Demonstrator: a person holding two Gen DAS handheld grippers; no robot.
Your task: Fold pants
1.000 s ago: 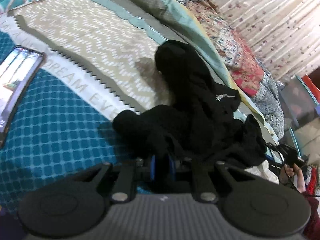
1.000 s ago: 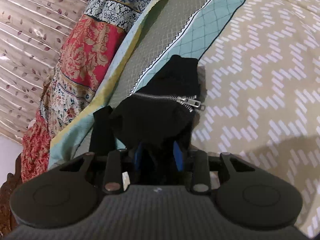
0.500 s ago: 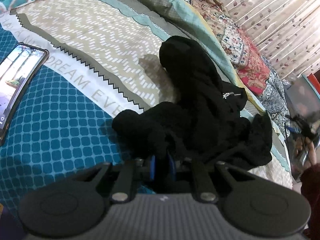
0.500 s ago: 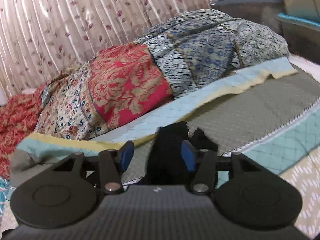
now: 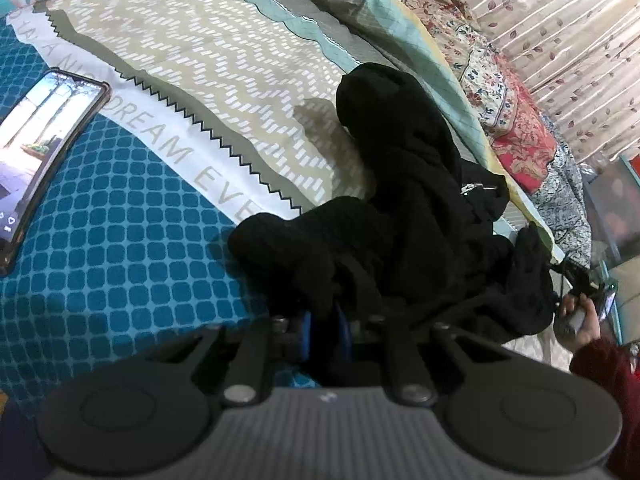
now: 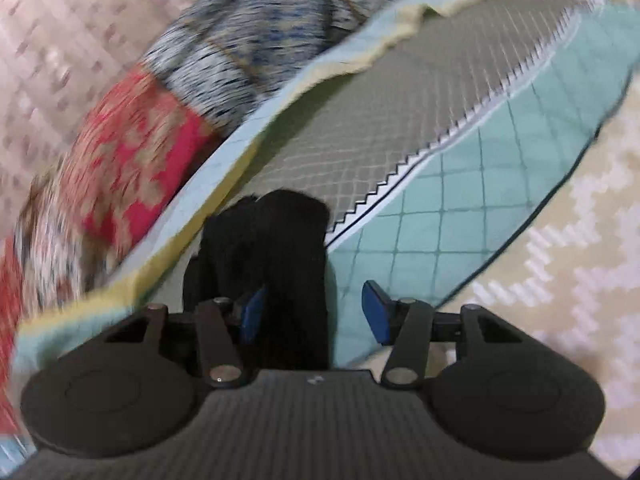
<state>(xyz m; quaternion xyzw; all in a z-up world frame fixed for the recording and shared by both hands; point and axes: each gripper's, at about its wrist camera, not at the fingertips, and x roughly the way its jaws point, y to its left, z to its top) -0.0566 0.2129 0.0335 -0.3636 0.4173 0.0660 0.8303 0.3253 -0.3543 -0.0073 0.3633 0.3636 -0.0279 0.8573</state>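
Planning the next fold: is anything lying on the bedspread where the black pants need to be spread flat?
A phone lies on the bedspread, left of the black pants and apart from them. Nothing else visible.

Patterned bedspread [image 5: 120,248] on bed; leaf-print curtain [image 5: 560,40] behind; patchwork quilt [image 5: 516,120] alongside.

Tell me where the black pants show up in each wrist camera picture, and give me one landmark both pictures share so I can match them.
Left wrist view: the black pants lie bunched across centre and right, one end pinched in the left gripper.
Right wrist view: only a dark fold of the pants shows at lower centre, between the parted pads of the right gripper.
Shared landmark: the bedspread's pale teal quilted band with its zigzag edge.
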